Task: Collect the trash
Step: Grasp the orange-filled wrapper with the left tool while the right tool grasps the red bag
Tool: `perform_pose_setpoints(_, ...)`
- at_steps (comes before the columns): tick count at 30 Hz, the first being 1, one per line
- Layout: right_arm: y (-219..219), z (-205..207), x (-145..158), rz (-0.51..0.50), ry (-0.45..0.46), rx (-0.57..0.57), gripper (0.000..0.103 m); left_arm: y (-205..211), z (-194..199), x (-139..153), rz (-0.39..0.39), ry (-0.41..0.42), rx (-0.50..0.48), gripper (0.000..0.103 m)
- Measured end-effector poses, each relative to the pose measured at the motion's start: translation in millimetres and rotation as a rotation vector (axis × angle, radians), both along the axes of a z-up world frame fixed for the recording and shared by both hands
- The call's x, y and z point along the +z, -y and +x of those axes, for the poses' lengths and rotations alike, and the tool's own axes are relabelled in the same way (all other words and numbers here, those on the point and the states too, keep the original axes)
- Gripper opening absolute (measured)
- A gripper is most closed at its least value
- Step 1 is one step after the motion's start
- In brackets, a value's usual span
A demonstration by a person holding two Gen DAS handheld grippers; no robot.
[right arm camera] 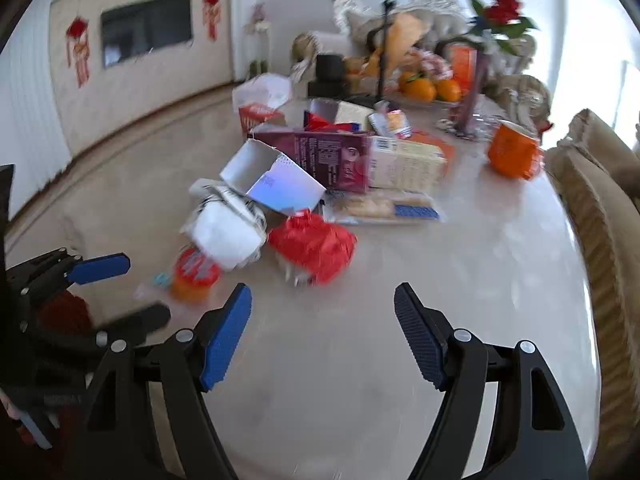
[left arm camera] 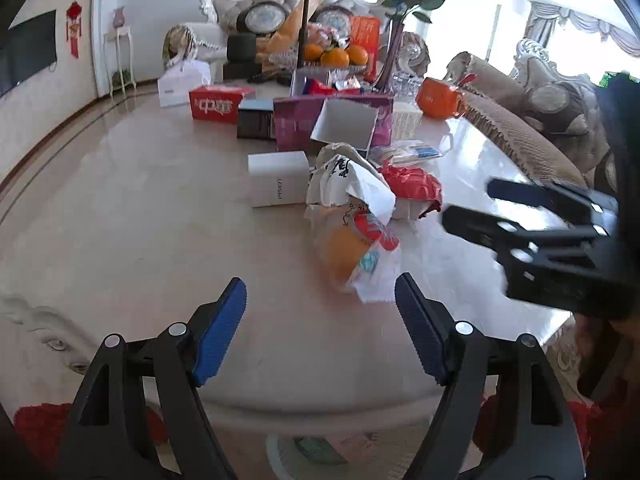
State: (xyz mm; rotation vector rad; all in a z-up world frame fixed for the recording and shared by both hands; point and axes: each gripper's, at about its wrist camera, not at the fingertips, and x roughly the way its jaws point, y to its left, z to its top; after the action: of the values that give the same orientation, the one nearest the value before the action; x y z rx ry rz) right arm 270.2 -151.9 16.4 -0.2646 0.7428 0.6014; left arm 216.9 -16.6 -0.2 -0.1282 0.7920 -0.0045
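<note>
A heap of trash lies mid-table: an orange snack wrapper (left arm camera: 356, 252) (right arm camera: 196, 276), crumpled white paper (left arm camera: 352, 180) (right arm camera: 228, 232) and a crumpled red wrapper (left arm camera: 412, 184) (right arm camera: 316, 244). Behind them stand an open white carton (left arm camera: 344, 124) (right arm camera: 272, 180) and a purple box (left arm camera: 298, 122) (right arm camera: 332, 156). My left gripper (left arm camera: 320, 312) (right arm camera: 148, 286) hangs open above the table's near edge, short of the orange wrapper, with nothing between its blue pads. To the right of the heap, my right gripper (right arm camera: 322, 312) (left arm camera: 468, 202) is also open and empty.
A white box (left arm camera: 276, 178), a red box (left arm camera: 218, 102), a cracker packet (right arm camera: 380, 208), an orange mug (right arm camera: 512, 152), a fruit bowl (left arm camera: 336, 58) and a rose vase (left arm camera: 394, 52) crowd the far table. A sofa (right arm camera: 600, 208) runs along the right. A pale round container (left arm camera: 320, 452) shows below the near edge.
</note>
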Motion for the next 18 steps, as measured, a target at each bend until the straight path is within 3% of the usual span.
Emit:
perform_pose_setpoints(8, -31, 34, -21, -0.100, -0.047, 0.063, 0.070, 3, 18, -8, 0.004, -0.019, -0.003, 0.075)
perform_pose_setpoints(12, -32, 37, -27, -0.083, -0.097, 0.063, 0.052, 7, 24, -7, 0.031, -0.014, -0.049, 0.074)
perform_pose_setpoints(13, -31, 36, -27, -0.068, -0.101, 0.055, 0.049, 8, 24, -7, 0.031, -0.014, -0.064, 0.070)
perform_pose_setpoints(14, -29, 34, -26, -0.055, -0.103, 0.048, 0.048, 8, 26, -8, 0.018, -0.015, -0.085, 0.055)
perform_pose_setpoints(15, -27, 32, -26, -0.047, -0.104, 0.042, 0.047, 8, 27, -7, -0.010, -0.014, -0.110, 0.048)
perform_pose_setpoints(18, -17, 25, -24, 0.004, -0.123, 0.007, 0.045, 7, 28, -6, -0.004, -0.009, -0.126, 0.043)
